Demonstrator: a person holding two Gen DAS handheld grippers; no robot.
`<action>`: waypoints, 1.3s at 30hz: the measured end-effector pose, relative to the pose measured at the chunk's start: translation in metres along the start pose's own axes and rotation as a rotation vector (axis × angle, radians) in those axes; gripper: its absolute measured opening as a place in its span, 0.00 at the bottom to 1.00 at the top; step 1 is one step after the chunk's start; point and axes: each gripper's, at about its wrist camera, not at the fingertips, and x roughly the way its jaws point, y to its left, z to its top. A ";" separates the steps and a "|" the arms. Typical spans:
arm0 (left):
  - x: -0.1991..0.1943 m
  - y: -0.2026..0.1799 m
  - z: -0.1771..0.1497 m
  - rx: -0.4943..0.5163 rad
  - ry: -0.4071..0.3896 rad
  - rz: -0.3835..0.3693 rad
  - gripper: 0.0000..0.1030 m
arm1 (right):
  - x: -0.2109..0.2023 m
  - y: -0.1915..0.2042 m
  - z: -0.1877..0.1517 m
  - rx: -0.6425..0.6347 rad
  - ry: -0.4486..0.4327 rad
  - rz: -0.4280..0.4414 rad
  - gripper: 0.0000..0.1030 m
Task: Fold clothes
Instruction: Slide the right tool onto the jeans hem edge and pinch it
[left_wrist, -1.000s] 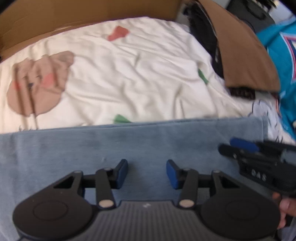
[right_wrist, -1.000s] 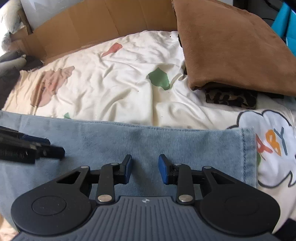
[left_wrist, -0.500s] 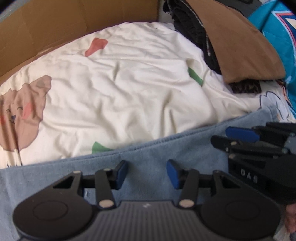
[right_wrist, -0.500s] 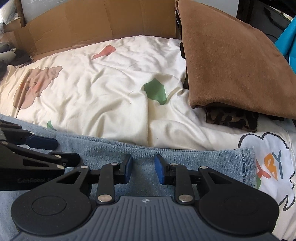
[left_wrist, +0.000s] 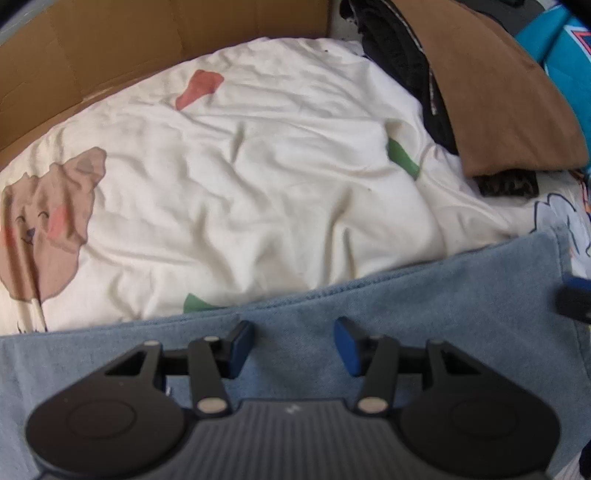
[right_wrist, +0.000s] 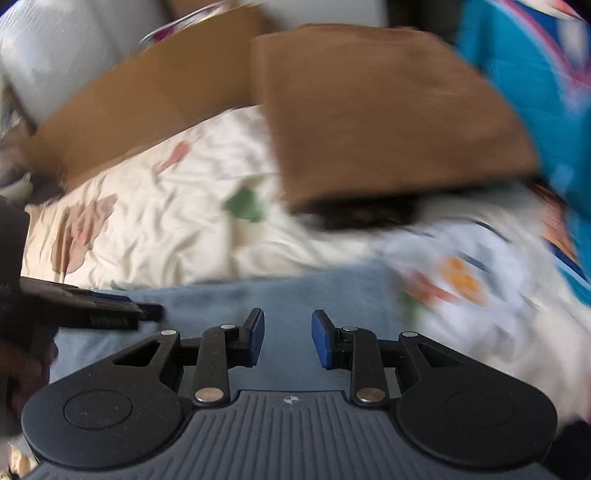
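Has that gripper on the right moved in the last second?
Yes. The right gripper has swung rightward: in its view the brown cloth now sits centred and everything is motion-blurred. Its jaws stay open over the jeans.

Light blue denim garment (left_wrist: 406, 317): plain faded wash, lying directly under and ahead of both grippers.
Left gripper (left_wrist: 293, 345): black body, ribbed grey base, dark blue finger pads (left_wrist: 347, 345).
Right gripper (right_wrist: 287, 338): same black, grey and blue.
Bedsheet (left_wrist: 277, 177), beyond the denim: cream, printed with a tan bear with pink cheeks, red and green patches, and a white cloud with orange lettering to the right.
Folded brown cloth (right_wrist: 388, 110), far right: plain brown, over a dark patterned piece.
Cardboard (left_wrist: 129, 48), far end: plain tan.
Teal fabric (right_wrist: 535, 74), far right.
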 end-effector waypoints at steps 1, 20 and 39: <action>0.000 0.000 0.002 0.003 0.010 0.001 0.51 | -0.007 -0.014 -0.006 0.030 0.013 -0.003 0.34; 0.004 -0.001 0.018 0.046 0.112 0.010 0.51 | -0.031 -0.088 -0.078 0.335 0.147 0.076 0.50; -0.022 0.022 0.024 0.041 0.216 0.031 0.39 | -0.046 -0.104 -0.085 0.578 0.100 0.270 0.55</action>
